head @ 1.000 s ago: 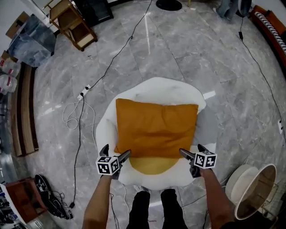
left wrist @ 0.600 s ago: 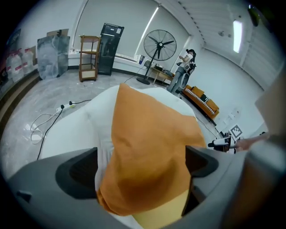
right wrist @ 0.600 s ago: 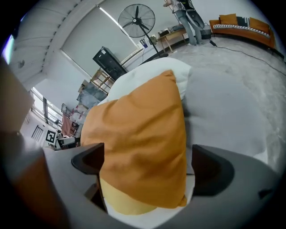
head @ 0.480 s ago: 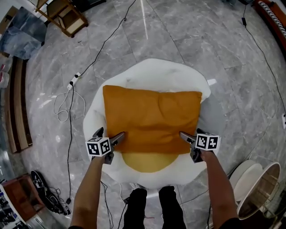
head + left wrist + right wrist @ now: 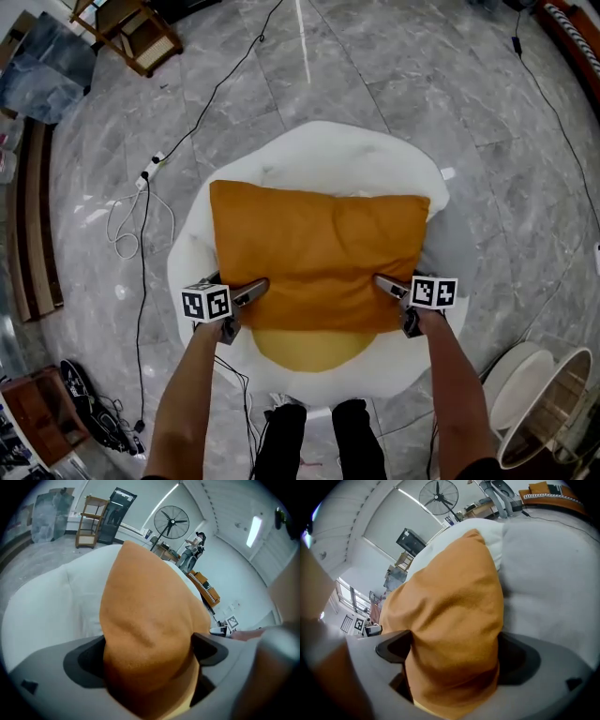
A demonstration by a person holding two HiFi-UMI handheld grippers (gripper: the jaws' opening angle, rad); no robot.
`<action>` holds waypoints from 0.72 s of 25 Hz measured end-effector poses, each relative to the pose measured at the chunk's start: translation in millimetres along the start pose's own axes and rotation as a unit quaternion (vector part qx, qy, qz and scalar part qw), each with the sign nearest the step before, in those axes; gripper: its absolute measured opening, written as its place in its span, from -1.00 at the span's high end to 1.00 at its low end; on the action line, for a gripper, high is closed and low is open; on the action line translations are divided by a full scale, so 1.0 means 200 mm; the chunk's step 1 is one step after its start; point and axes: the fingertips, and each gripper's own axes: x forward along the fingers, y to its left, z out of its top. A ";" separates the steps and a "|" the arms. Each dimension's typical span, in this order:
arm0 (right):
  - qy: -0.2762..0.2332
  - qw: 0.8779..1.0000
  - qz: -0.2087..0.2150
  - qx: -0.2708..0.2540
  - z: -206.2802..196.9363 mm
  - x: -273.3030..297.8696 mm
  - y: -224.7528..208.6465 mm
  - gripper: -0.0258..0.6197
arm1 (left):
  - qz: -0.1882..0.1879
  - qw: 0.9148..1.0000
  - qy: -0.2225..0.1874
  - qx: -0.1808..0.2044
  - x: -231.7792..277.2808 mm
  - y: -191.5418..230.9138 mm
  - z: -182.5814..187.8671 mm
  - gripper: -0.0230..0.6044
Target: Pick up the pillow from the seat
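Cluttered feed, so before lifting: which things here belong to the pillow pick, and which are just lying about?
Job: orange pillow; white seat under it; left gripper and right gripper, each shut on one of the pillow's near corners.
Lying about: wooden shelf; power strip; cables; fan.

The pillow (image 5: 319, 253) hides the middle of the seat (image 5: 337, 150); the yellow cushion (image 5: 309, 345) beneath shows only a near crescent. Pillow corners fill both grips, covering the inner jaw faces of the left gripper (image 5: 253, 289) and right gripper (image 5: 384, 284). Wooden rack (image 5: 131, 33) cut by top edge, round tub (image 5: 553, 412) by bottom-right corner. Far figure (image 5: 194, 543) too small to tell.
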 end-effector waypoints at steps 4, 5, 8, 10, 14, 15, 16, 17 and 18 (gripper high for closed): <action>0.012 1.000 0.005 -0.014 0.00 0.01 0.03 -0.66 | -0.005 1.000 0.006 0.008 0.01 -0.02 0.01 -0.71; 0.015 1.000 0.003 -0.022 0.00 0.01 0.04 -0.55 | -0.003 1.000 0.004 0.012 0.00 -0.03 0.01 -0.58; 0.015 0.999 -0.012 -0.050 0.00 -0.02 0.08 -0.10 | 0.003 1.000 -0.003 0.030 0.00 -0.08 0.01 -0.24; 0.006 0.998 -0.024 -0.061 0.02 -0.06 0.10 0.13 | 0.007 0.999 -0.008 0.041 -0.01 -0.12 0.02 -0.10; -0.001 0.997 -0.032 -0.067 0.03 -0.13 0.16 0.29 | 0.014 0.999 -0.017 0.044 -0.07 -0.17 0.02 -0.03; -0.004 0.997 -0.033 -0.069 0.03 -0.16 0.18 0.31 | 0.015 0.999 -0.021 0.043 -0.09 -0.19 0.03 -0.02; -0.009 0.997 -0.033 -0.072 0.04 -0.18 0.20 0.32 | 0.015 0.999 -0.025 0.042 -0.12 -0.20 0.03 0.00; -0.014 0.996 -0.033 -0.076 0.05 -0.21 0.23 0.32 | 0.014 0.999 -0.031 0.041 -0.14 -0.22 0.04 0.00; -0.020 0.996 -0.032 -0.080 0.07 -0.25 0.25 0.32 | 0.013 0.998 -0.037 0.042 -0.17 -0.24 0.06 0.00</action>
